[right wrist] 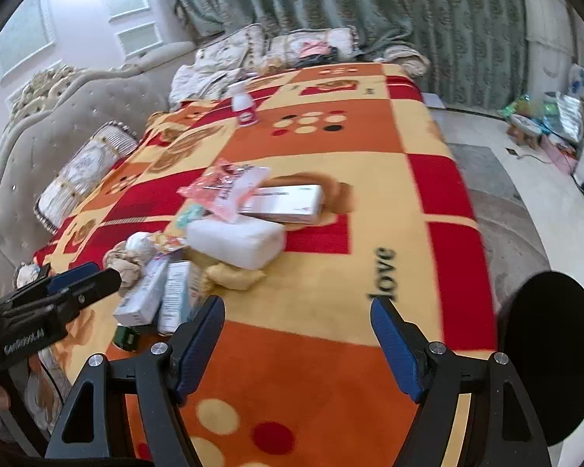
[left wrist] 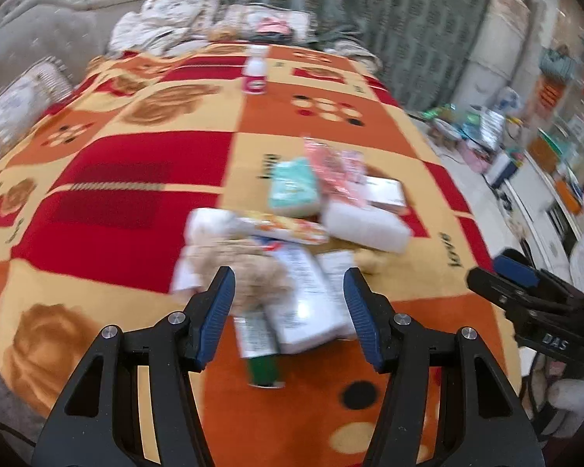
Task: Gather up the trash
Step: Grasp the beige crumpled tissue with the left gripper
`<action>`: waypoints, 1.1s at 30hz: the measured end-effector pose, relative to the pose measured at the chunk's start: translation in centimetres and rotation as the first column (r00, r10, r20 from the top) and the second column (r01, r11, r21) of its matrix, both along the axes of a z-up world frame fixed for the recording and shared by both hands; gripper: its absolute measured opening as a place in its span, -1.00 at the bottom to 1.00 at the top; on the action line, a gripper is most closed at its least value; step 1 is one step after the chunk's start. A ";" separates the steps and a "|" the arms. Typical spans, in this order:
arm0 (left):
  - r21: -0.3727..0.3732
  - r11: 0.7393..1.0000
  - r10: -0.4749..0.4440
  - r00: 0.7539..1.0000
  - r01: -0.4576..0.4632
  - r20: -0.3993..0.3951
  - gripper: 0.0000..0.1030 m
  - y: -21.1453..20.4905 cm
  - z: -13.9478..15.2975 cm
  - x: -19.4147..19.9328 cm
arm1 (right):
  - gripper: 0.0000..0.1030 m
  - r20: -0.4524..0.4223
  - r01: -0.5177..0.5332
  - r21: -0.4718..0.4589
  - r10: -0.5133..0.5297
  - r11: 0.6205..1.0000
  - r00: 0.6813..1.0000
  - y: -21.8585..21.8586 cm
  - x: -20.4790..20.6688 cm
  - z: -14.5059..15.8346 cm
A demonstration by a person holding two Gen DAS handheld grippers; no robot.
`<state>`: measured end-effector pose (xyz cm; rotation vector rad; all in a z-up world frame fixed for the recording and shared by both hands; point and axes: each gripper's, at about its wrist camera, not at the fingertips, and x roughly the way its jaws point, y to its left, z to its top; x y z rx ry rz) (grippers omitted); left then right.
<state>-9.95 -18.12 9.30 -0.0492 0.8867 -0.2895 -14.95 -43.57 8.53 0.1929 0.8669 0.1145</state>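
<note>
A pile of trash lies on a red, orange and yellow blanket (left wrist: 116, 202): crumpled brown paper (left wrist: 249, 272), white cartons (left wrist: 307, 303), a green-ended tube (left wrist: 262, 366), a white soft pack (left wrist: 366, 225), a teal pack (left wrist: 294, 190) and a pink wrapper (left wrist: 331, 171). My left gripper (left wrist: 288, 284) hovers open just short of the paper and cartons, gripping nothing. My right gripper (right wrist: 296, 311) is open over bare blanket (right wrist: 331, 292), right of the pile. In the right wrist view the white pack (right wrist: 235, 243), pink wrapper (right wrist: 226, 188) and a long white box (right wrist: 284, 202) lie ahead.
A small white bottle with a pink label (left wrist: 255, 74) stands at the far end of the bed. Pillows and a padded headboard (right wrist: 58, 124) are to the left. A black round object (right wrist: 553, 358) sits at the bed's right edge. Clutter lines the floor (right wrist: 545, 124).
</note>
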 end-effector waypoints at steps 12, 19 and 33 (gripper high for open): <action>-0.069 0.992 0.099 0.993 -0.103 -0.063 0.11 3.3 -2.6 2.9 | 0.51 -0.044 -0.077 -0.022 0.076 0.997 0.996 3.4 4.1 -1.1; -0.082 0.993 0.074 0.993 -0.081 -0.087 0.11 2.5 -3.5 4.4 | 0.53 -0.061 -0.090 0.007 0.090 0.996 0.994 4.3 7.6 -1.7; -0.152 0.987 0.033 0.995 -0.047 -0.094 -0.45 4.0 -3.3 4.7 | 0.55 -0.103 -0.052 0.147 0.067 0.988 0.992 5.4 16.3 -2.8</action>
